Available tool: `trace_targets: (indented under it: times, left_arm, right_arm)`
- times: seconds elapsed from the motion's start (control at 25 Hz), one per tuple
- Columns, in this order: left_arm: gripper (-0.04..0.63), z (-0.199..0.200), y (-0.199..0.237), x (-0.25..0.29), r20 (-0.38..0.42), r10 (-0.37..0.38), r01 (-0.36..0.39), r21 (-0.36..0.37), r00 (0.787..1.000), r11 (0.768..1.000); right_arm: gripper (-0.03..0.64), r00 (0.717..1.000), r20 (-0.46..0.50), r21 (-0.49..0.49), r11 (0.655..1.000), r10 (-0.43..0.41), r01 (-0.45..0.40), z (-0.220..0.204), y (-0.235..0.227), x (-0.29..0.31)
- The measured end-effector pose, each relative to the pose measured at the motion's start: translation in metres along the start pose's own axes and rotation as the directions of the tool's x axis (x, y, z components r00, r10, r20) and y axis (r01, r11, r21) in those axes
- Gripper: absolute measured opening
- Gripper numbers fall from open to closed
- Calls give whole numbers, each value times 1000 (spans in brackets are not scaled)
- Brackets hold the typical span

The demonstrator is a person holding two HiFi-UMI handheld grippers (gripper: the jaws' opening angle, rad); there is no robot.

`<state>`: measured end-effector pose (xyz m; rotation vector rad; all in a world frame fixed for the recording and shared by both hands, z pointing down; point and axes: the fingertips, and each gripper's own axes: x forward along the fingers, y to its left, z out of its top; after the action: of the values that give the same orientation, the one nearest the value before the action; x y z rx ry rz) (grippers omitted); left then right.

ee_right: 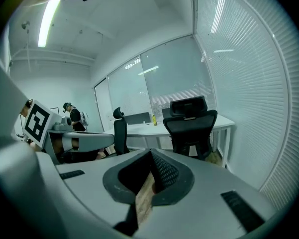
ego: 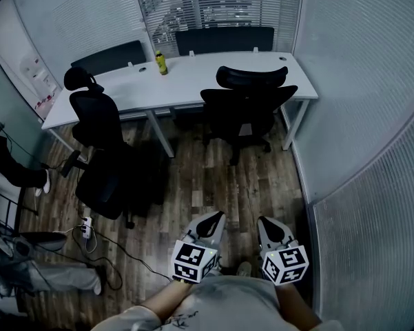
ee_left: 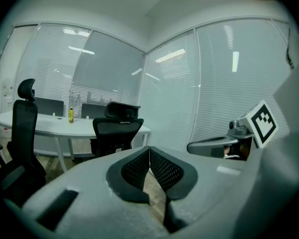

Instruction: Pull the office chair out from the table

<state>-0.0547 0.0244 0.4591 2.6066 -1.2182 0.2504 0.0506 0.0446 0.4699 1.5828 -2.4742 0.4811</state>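
Glass-walled office, wood floor (ego: 207, 178); nearest, the left gripper (ego: 215, 218) and right gripper (ego: 264, 223) hang side by side, fingers pressed together on nothing. Well ahead of the fingers the office chair (ego: 242, 119) sits tucked against the white bench (ego: 193, 74); best to step close, spread both wide, clamp the backrest (ego: 251, 96) and draw straight back.

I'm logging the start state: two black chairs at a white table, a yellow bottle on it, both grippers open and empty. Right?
One thing is wrong: the grippers are shut, not open. The left gripper view shows the left gripper with its fingers touching and nothing between them, and the right gripper view shows the same for the right gripper. The rest stands.
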Motion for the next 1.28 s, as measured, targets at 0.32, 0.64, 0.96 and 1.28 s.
trace_targets:
  times: [0.32, 0.64, 0.96, 1.28]
  left_arm:
    - [11, 2, 17, -7, -9, -19, 20, 16, 1000, 1000]
    - [11, -2, 42, -21, -6, -57, 57, 20, 998, 998]
    - [11, -4, 65, -29, 2, -83, 83, 10, 997, 996]
    - [11, -9, 72, -12, -19, -113, 113, 10, 993, 994]
  right_arm:
    - [6, 1000, 24, 42, 999, -6, 5, 6, 16, 11]
    - [6, 999, 29, 44, 999, -24, 22, 4, 41, 30]
    - [6, 999, 14, 53, 998, -43, 42, -2, 63, 47]
    - [6, 998, 9, 70, 996, -58, 57, -5, 53, 61]
